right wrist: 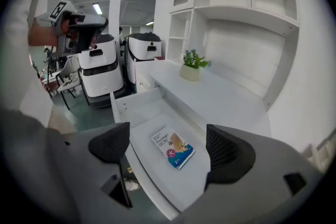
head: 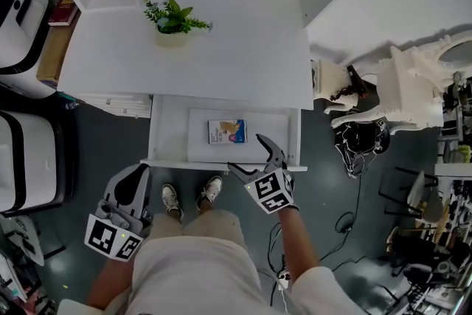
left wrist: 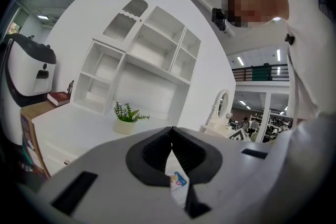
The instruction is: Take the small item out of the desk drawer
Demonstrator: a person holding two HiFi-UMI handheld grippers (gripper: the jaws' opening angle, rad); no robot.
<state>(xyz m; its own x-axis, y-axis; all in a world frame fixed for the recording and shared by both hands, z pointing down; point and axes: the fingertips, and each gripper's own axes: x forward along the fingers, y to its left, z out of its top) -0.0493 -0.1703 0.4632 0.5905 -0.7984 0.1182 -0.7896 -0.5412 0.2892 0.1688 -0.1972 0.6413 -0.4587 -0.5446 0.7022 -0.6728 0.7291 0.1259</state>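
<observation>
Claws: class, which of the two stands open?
The right claw, jaws wide apart facing the packet in the drawer; the left claw has its jaws together.

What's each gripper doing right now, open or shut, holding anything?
Left gripper: closed, fingers together, nothing between them.
Right gripper: open, empty; the packet lies in the drawer.

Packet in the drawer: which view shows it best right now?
Right gripper view. The packet lies flat in the open drawer, whole and close, between the right gripper's open jaws. Head view shows it whole but small. Left gripper view shows only a corner past the left gripper's shut jaws.
</observation>
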